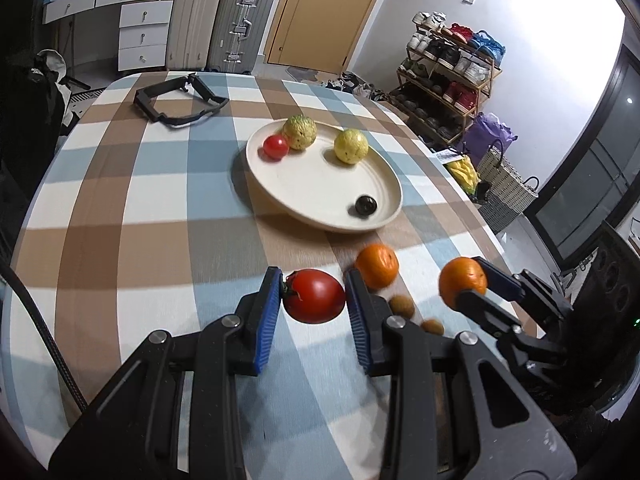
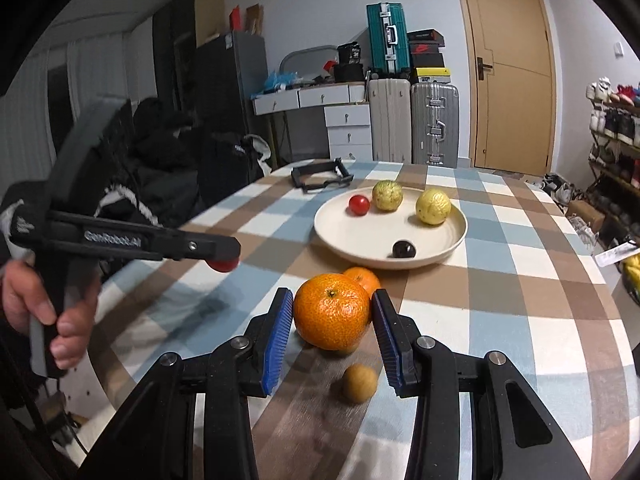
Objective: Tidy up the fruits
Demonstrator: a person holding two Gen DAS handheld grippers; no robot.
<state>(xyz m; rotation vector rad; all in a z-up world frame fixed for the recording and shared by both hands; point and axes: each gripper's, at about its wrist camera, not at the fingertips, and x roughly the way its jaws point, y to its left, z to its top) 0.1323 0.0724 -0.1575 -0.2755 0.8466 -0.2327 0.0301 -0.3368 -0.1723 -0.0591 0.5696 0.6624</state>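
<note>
My left gripper is shut on a red tomato, held above the checked tablecloth; in the right wrist view the left gripper shows at left with the tomato peeking below its tip. My right gripper is shut on an orange mandarin, also seen as the right gripper with the mandarin at the right. A second mandarin lies on the cloth before the cream plate. The plate holds a small tomato, two yellow-green fruits and a dark fruit.
Two small brown fruits lie on the cloth near me; one shows under my right gripper. A black strap frame lies at the table's far end. A hand holds the left gripper. Suitcases, drawers and a shoe rack stand beyond.
</note>
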